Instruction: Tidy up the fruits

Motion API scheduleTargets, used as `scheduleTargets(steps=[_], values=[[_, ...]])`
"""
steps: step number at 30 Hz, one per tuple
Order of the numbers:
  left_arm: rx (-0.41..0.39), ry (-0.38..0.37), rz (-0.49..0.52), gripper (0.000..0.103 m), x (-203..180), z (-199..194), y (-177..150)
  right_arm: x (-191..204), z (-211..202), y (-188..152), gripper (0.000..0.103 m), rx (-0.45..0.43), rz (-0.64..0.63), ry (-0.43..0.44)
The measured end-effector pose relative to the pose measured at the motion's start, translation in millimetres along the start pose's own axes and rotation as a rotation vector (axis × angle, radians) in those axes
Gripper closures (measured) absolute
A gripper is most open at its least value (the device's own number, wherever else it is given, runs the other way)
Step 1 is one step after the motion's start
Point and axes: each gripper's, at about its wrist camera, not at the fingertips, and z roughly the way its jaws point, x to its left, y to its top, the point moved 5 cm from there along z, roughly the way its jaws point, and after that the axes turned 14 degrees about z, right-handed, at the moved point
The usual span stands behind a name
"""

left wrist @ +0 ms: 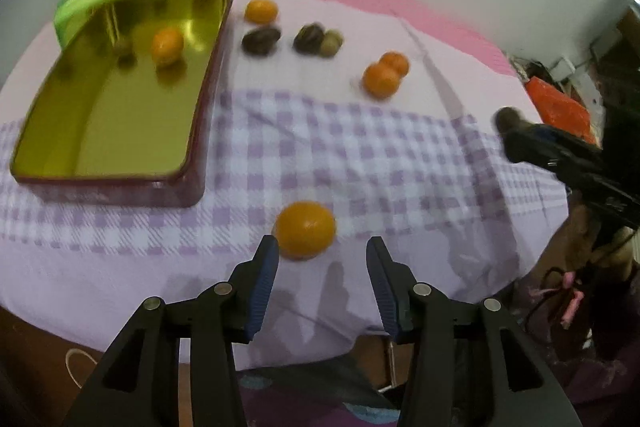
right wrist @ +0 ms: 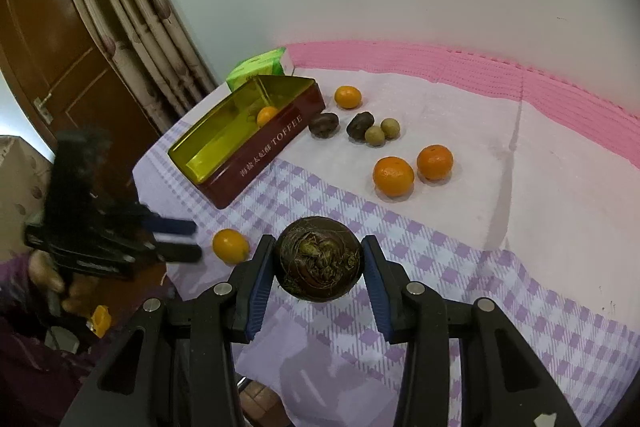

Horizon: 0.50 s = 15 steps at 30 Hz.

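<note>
My left gripper (left wrist: pixel 322 251) is open just in front of a lone orange (left wrist: pixel 305 229) on the checked cloth; it also shows in the right wrist view (right wrist: pixel 180 239), beside that orange (right wrist: pixel 230 245). My right gripper (right wrist: pixel 319 254) is shut on a dark brown round fruit (right wrist: pixel 318 258), held above the cloth. A toffee tin (left wrist: pixel 202 131) (right wrist: pixel 256 163) with a gold inside holds one orange (left wrist: pixel 167 45) (right wrist: pixel 267 115). Two oranges (right wrist: pixel 412 169), another orange (right wrist: pixel 347 96), two dark fruits (right wrist: pixel 342 125) and two small tan fruits (right wrist: pixel 383 132) lie on the cloth.
A green pack (right wrist: pixel 258 67) stands behind the tin. A pink mat edge (right wrist: pixel 480 67) runs along the wall. A curtain and a wooden door (right wrist: pixel 60 67) are at the left. The table's edge falls away at the near side.
</note>
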Motion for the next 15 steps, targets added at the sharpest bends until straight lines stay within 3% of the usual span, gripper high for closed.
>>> scheduleTargets(steps=[6, 10, 15], values=[[-0.011, 0.059, 0.002, 0.056, 5.7, 22.8, 10.6, -5.4, -0.2, -3.7, 0.063, 0.003, 0.022, 0.015], [0.044, 0.04, -0.008, 0.061, 7.0, 46.2, 10.8, -8.3, -1.6, -5.1, 0.063, -0.001, 0.033, 0.021], [-0.006, 0.124, 0.046, 0.061, -6.0, 34.6, 10.5, -11.9, -4.7, -3.5, 0.063, -0.01, 0.045, 0.021]])
